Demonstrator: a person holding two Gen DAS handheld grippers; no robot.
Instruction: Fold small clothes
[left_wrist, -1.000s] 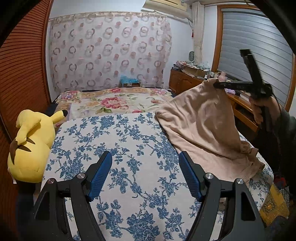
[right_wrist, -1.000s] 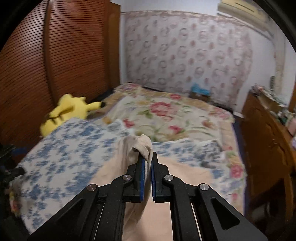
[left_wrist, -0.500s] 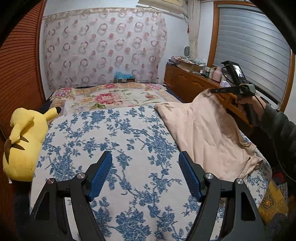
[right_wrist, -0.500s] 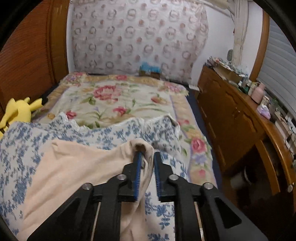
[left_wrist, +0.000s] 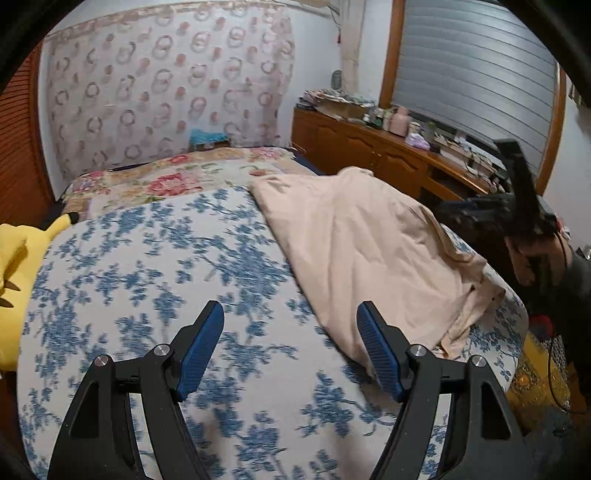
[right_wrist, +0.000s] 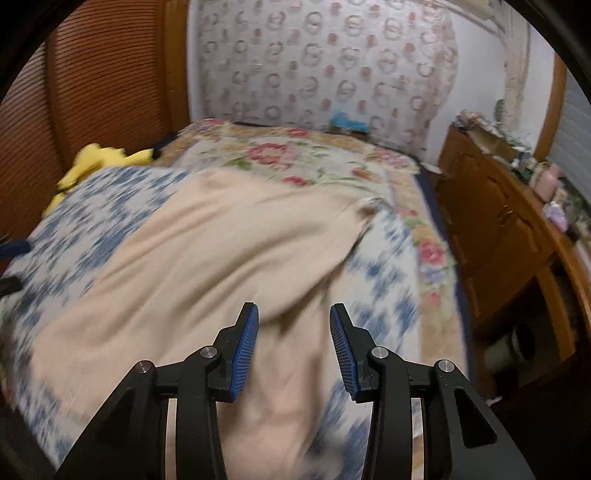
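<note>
My right gripper (right_wrist: 293, 347) jaws have just been opening, nothing pinched now; the soft peach cloth (left_wrist: 369, 254) lies right of middle on the blue flowered bed cover (left_wrist: 166, 266) for folding; my left gripper (left_wrist: 290, 349) jaws wait spread, empty.

Bed (left_wrist: 155, 258): covered by a white spread with blue flower print; beyond it lay a cream quilt (left_wrist: 173, 177) with red roses. Yellow plush toy (left_wrist: 14, 266): rested at the bed's left edge, beside a brown slatted wardrobe door (right_wrist: 92, 85). Wall hanging (left_wrist: 166, 85): pale cloth printed with rings, behind the bed's head. Small teal object (left_wrist: 208, 138): at the foot of that cloth. Wooden sideboard (left_wrist: 369, 155): along the right wall, its top crowded with small items. Grey window shutter (left_wrist: 476, 74): above it.
</note>
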